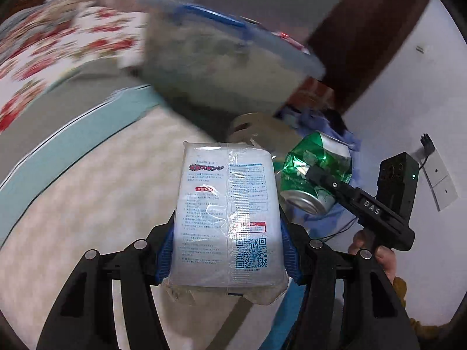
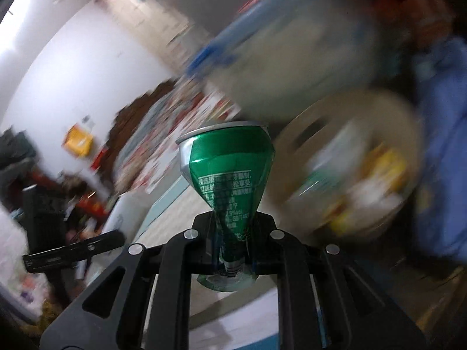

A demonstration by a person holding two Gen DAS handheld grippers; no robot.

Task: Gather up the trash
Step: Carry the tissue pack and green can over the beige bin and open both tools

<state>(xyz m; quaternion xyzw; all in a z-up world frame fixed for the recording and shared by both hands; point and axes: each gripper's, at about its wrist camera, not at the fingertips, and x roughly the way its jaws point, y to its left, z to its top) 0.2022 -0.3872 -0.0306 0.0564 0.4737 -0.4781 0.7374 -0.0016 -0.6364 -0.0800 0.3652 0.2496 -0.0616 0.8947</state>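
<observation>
L gripper (image 1: 227, 250) clamps wrapped sponge pack (image 1: 227, 213); R gripper (image 2: 233, 233) pinches crushed green can (image 2: 230, 175). Beige bin (image 2: 350, 175), blurred, holds mixed wrappers

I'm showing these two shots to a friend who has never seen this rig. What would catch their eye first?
Probably the crushed green can, pinched at its waist in the right gripper in the middle of the right wrist view. Next, the white plastic-wrapped pack with blue print and a QR code, clamped in the left gripper, with the same can just to its right. Everything behind is motion-blurred.
</observation>
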